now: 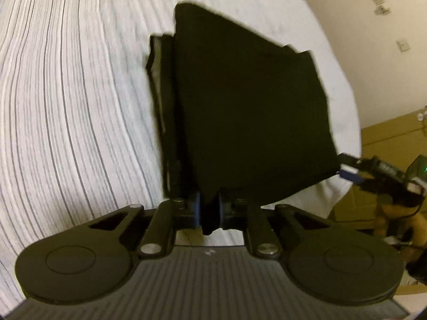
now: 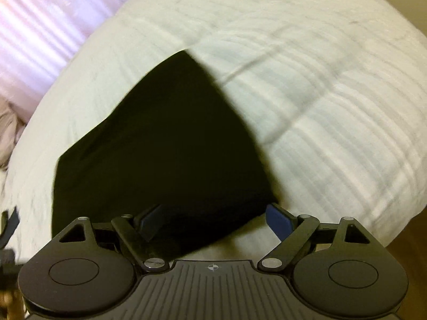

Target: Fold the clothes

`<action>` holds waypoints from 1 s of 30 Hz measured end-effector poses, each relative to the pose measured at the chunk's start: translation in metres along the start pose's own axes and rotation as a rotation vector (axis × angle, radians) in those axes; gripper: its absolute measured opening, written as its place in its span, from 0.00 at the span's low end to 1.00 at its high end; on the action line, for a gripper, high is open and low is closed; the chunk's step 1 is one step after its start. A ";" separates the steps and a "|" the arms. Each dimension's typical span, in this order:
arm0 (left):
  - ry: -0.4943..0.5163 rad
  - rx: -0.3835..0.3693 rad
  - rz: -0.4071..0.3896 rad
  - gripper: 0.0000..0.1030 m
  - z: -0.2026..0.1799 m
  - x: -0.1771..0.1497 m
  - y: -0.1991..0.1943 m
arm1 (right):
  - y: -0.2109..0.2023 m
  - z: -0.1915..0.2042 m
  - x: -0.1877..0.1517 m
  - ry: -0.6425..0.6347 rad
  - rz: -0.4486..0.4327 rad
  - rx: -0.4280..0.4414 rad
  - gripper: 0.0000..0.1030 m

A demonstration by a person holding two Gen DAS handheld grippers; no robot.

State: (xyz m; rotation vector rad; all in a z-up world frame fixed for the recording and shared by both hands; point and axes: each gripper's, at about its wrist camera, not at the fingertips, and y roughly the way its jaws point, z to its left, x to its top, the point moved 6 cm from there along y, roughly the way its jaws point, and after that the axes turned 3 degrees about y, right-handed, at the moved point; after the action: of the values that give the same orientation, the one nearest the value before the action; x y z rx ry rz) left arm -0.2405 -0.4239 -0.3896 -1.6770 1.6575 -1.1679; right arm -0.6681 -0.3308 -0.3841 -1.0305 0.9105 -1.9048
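A black garment (image 1: pixel 240 101) lies folded on a white bed (image 1: pixel 66 106). My left gripper (image 1: pixel 209 208) is shut on the garment's near edge, black cloth pinched between its blue pads. In the left wrist view my right gripper (image 1: pixel 347 168) shows at the garment's right corner. In the right wrist view the black garment (image 2: pixel 165 146) fills the middle. My right gripper (image 2: pixel 213 221) is open, its blue pads (image 2: pixel 279 220) wide apart with the garment's near edge between them.
The white ribbed bedspread (image 2: pixel 333 106) spreads all around the garment. A beige wall with sockets (image 1: pixel 381 5) and a wooden floor (image 1: pixel 387 138) lie to the right of the bed. A curtain (image 2: pixel 32 32) hangs at the far left.
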 end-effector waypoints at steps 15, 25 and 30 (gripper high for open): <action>0.202 0.129 -0.033 0.11 -0.015 0.029 -0.031 | -0.002 -0.015 0.051 -0.077 -0.032 -0.068 0.83; 0.416 0.217 -0.039 0.12 -0.039 0.101 0.037 | 0.098 0.095 0.076 -0.603 0.110 0.006 0.47; 0.399 0.249 -0.018 0.12 -0.028 0.096 0.052 | 0.142 0.134 0.099 -0.720 0.101 0.048 0.47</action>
State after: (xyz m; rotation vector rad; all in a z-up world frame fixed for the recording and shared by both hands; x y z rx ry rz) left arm -0.3026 -0.5174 -0.3972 -1.3693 1.6349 -1.7278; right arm -0.5463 -0.5096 -0.4167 -1.4661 0.4789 -1.3016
